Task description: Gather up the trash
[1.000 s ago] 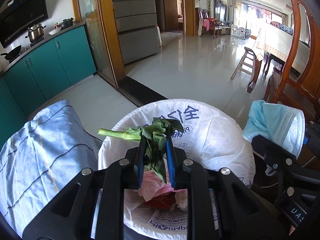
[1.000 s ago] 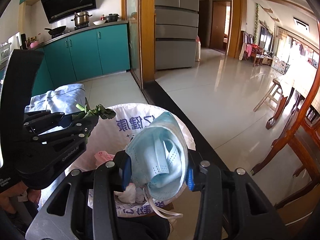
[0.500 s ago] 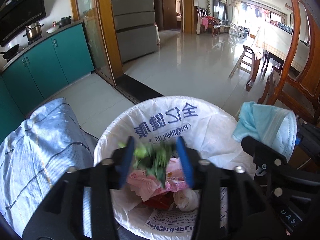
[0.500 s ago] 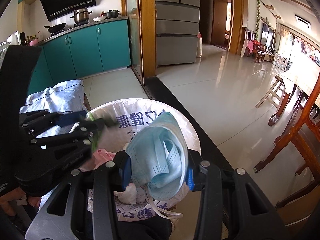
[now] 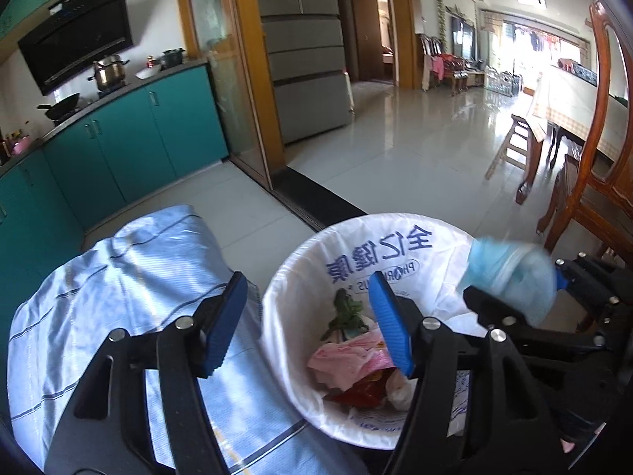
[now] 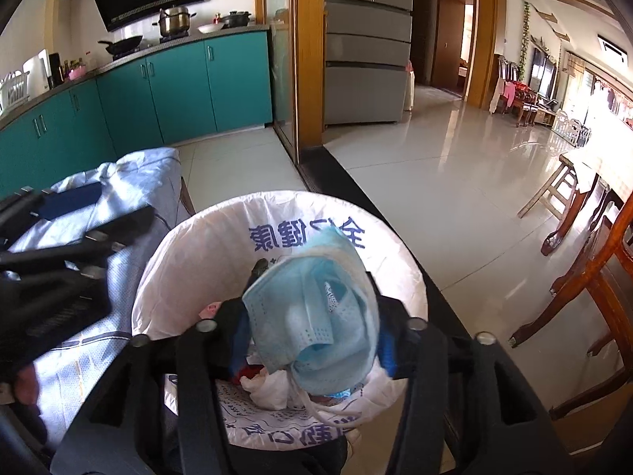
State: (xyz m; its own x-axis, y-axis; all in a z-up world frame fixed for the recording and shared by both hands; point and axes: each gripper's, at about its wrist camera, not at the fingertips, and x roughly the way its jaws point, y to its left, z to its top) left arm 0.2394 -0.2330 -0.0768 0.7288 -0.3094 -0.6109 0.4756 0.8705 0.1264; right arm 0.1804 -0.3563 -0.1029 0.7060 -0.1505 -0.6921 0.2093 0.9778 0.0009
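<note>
A trash bin lined with a white printed bag (image 5: 395,245) (image 6: 198,261) stands on the floor. Inside lie green vegetable scraps (image 5: 346,312), pink plastic (image 5: 348,360) and a red wrapper (image 5: 356,392). My left gripper (image 5: 306,322) is open and empty, straddling the bin's left rim. My right gripper (image 6: 312,332) is shut on a light blue face mask (image 6: 316,316) and holds it above the bin's opening. The mask and right gripper also show in the left wrist view (image 5: 510,277) over the bin's right rim.
A pale blue striped cloth (image 5: 118,297) covers something left of the bin. Teal kitchen cabinets (image 5: 118,146) stand at the far left, a grey fridge (image 5: 304,51) beyond. A wooden chair (image 5: 593,182) and dining table stand at the right on a tiled floor.
My left gripper opened and dropped the green vegetable into the bin, then drew back left. My right gripper moved the mask over the bin.
</note>
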